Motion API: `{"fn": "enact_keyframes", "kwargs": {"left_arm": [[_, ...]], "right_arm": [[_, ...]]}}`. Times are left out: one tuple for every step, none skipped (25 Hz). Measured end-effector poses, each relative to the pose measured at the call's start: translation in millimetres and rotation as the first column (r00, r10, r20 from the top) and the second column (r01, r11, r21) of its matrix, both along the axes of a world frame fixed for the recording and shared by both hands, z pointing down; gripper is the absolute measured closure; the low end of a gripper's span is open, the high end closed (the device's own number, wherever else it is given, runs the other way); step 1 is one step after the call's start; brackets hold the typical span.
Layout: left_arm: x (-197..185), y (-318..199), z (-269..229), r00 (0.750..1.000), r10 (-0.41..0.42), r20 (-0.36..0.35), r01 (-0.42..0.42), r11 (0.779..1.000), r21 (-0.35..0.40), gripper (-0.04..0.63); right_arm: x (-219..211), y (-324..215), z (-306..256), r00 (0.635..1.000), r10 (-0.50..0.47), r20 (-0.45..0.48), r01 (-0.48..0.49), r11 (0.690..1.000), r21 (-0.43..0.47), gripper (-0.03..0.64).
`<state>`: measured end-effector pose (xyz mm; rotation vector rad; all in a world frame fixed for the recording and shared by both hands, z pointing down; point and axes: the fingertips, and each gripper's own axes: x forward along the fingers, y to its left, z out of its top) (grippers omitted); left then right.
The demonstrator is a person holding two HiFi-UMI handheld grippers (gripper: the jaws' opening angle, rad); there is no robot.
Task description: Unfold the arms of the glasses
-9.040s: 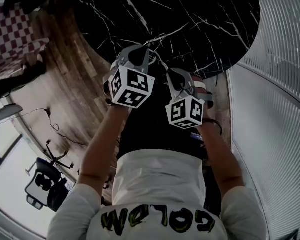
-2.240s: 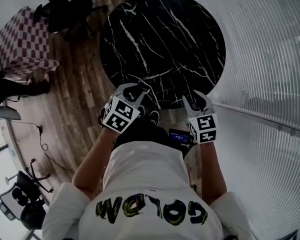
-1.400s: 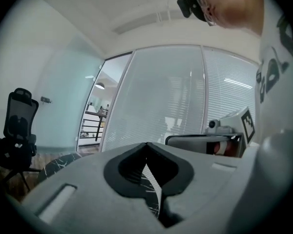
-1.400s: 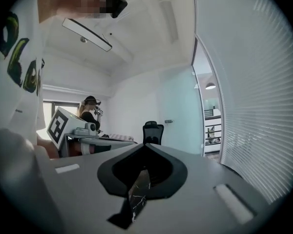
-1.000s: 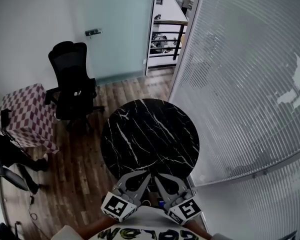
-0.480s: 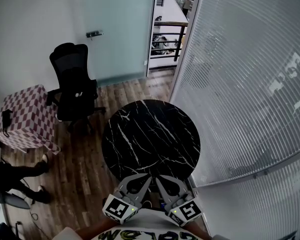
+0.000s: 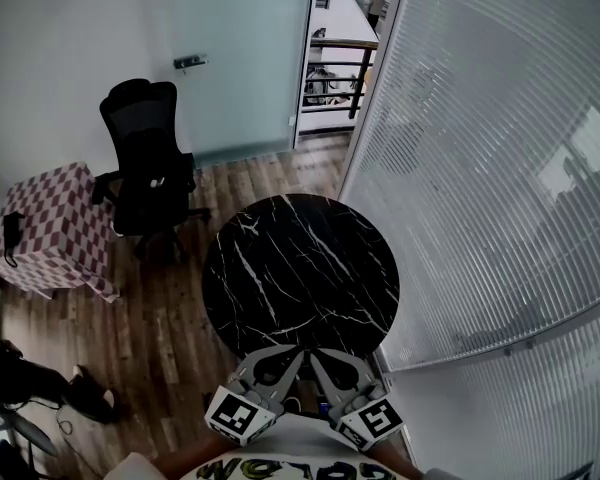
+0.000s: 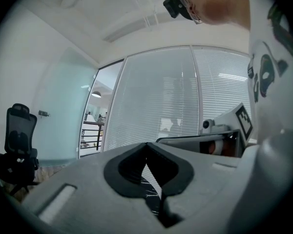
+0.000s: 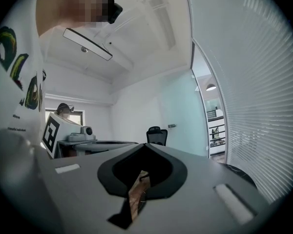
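Observation:
No glasses show in any view. The round black marble table (image 7: 300,268) has nothing on it that I can make out. Both grippers are held close to the person's chest at the bottom of the head view, tips side by side over the table's near edge. The left gripper (image 7: 292,356) is shut with nothing between its jaws, and in its own view the jaws (image 8: 146,145) meet at the tip. The right gripper (image 7: 318,358) is likewise shut and empty (image 9: 145,146). Each gripper view shows the other gripper's marker cube (image 8: 241,123) (image 9: 52,133) beside it.
A black office chair (image 7: 148,158) and a checkered covered box (image 7: 50,228) stand left of the table on the wooden floor. A glass wall with blinds (image 7: 480,168) runs along the right. An open doorway (image 7: 335,58) lies behind. Someone's legs (image 7: 30,383) are at lower left.
The head view earlier looked steeply down at the table and now takes in the room. Over the last second both grippers kept still; the person at the left moved toward the lower left.

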<state>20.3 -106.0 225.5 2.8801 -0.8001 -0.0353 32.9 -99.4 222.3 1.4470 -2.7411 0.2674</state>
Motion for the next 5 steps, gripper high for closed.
{"fn": "enact_keyframes", "kwargs": {"left_arm": [[0.0,1.0,0.7,1.0,0.0,0.005,0.0,1.0,-0.004,0.591],[-0.2,2.1,2.1,1.0,0.0,0.015,0.0,1.0,-0.013,0.591],[-0.4,3.2,3.5,1.0,0.001,0.026,-0.001,1.0,-0.022,0.591],[-0.4,4.3,4.4,0.999,0.002,0.034,-0.001,1.0,-0.028,0.591],[-0.3,5.3,5.0,0.999,0.003,0.039,-0.002,0.999,-0.032,0.591]], "right_arm": [[0.2,0.5,-0.3,1.0,0.002,0.003,-0.002,1.0,-0.001,0.615],[0.6,0.9,-0.8,1.0,0.005,0.009,-0.005,1.0,-0.004,0.615],[1.2,1.4,-1.2,1.0,0.008,0.013,-0.008,1.0,-0.006,0.615],[1.7,1.9,-1.5,1.0,0.01,0.016,-0.01,1.0,-0.006,0.615],[2.3,2.5,-1.9,1.0,0.011,0.018,-0.011,1.0,-0.006,0.615]]}}
